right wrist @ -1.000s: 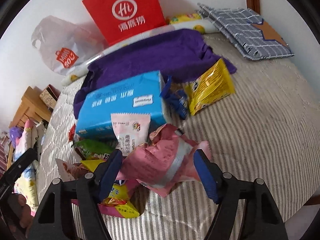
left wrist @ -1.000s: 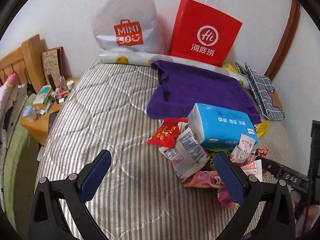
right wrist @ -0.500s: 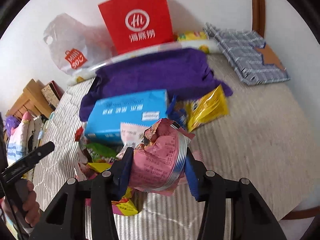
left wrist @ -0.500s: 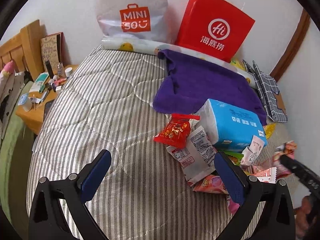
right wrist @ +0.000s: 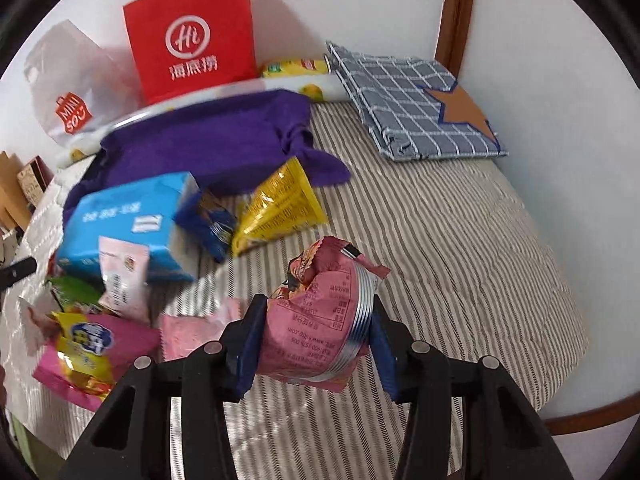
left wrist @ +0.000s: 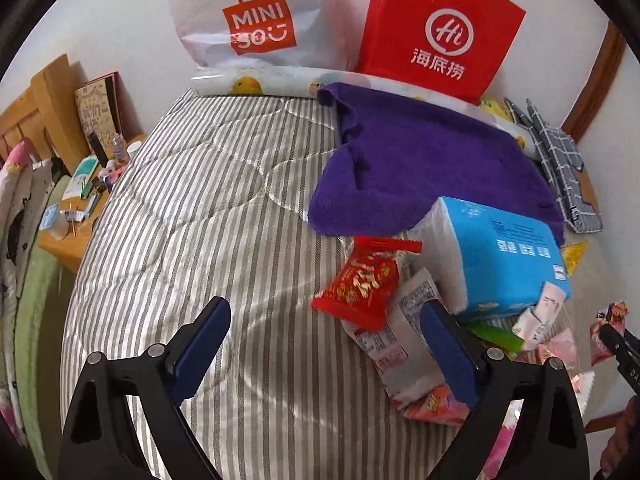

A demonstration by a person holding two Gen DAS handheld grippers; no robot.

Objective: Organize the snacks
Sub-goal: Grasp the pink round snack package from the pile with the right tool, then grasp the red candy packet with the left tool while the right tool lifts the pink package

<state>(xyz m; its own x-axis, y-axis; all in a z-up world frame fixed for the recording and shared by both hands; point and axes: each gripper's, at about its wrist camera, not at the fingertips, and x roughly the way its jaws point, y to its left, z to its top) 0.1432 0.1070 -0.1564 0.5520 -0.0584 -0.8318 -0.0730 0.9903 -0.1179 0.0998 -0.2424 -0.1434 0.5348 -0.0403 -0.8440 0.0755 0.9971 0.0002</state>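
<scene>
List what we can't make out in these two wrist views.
- Pink snack packet: front hidden, right wrist view; only its back label faces the camera.
- Right gripper: cut off by the frame edge, left wrist view.
- Snack pile: motion-blurred, labels unreadable, right wrist view.
- Bedside table items: too small, left wrist view.

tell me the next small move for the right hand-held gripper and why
Probably carry the pink snack packet clear of the pile and set it on the bare striped quilt to its right. The right hand-held gripper is shut on it, lifted off the bed, while the left hand-held gripper is open and empty.
</scene>
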